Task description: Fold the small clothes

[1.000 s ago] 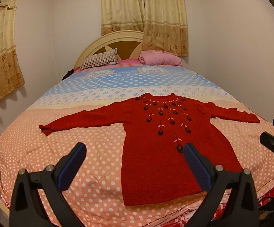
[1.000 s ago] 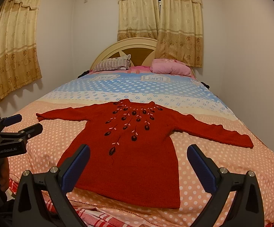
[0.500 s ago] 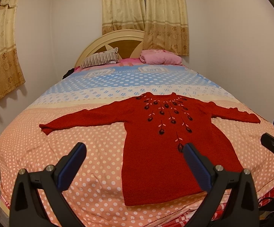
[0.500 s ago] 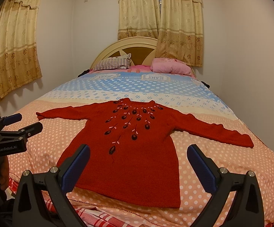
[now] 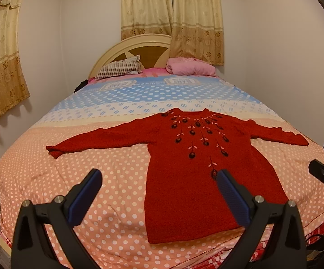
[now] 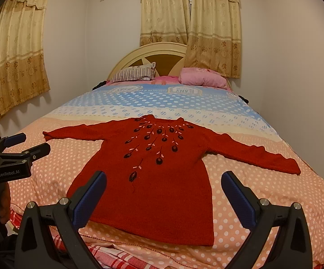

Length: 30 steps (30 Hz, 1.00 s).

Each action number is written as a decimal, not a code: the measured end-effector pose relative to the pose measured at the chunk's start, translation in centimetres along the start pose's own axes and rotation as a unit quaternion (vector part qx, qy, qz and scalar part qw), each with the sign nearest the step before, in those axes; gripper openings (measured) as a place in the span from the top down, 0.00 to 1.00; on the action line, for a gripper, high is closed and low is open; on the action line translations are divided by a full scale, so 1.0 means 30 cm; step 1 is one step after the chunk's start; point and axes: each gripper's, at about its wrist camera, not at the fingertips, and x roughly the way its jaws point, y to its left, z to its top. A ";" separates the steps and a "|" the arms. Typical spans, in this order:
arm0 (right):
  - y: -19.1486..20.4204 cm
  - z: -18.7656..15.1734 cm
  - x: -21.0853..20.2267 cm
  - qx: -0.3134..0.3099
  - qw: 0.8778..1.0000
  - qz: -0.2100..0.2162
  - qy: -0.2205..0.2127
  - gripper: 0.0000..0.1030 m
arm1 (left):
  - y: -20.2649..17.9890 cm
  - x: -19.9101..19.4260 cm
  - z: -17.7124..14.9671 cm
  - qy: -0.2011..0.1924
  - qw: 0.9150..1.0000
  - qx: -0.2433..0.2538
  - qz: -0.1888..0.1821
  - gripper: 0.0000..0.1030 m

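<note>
Flanking the red sweater (image 5: 197,174) lies dotted bedspread (image 5: 94,157) (pillows (image 6: 135,74) beyond).

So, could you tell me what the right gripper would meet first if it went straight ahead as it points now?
Probably the red sweater on the bedspread; the open right gripper frames its lower body, though depth is unclear.

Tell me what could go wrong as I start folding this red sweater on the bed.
The red sweater has its hem at the near edge of the bed, so a tug might drag it off. Both the left gripper and the right gripper are open and apart from it; a pinch could catch the dotted bedsheet too. The long sleeves may bunch.
</note>
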 end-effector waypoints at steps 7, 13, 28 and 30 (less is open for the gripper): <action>-0.001 -0.005 0.010 -0.002 1.000 -0.001 0.005 0.01 | 0.002 0.020 -0.005 0.009 1.000 0.001 0.001 0.00; -0.045 -0.007 0.045 0.009 1.000 0.002 0.017 0.01 | -0.005 0.060 -0.013 0.019 1.000 0.005 -0.004 0.00; -0.517 -0.112 0.336 0.143 0.982 -0.064 0.109 0.01 | -0.033 0.370 0.002 0.085 0.996 0.011 -0.006 0.00; -0.585 -0.123 0.368 0.164 0.977 -0.070 0.119 0.01 | -0.042 0.409 0.008 0.090 0.996 0.017 -0.001 0.00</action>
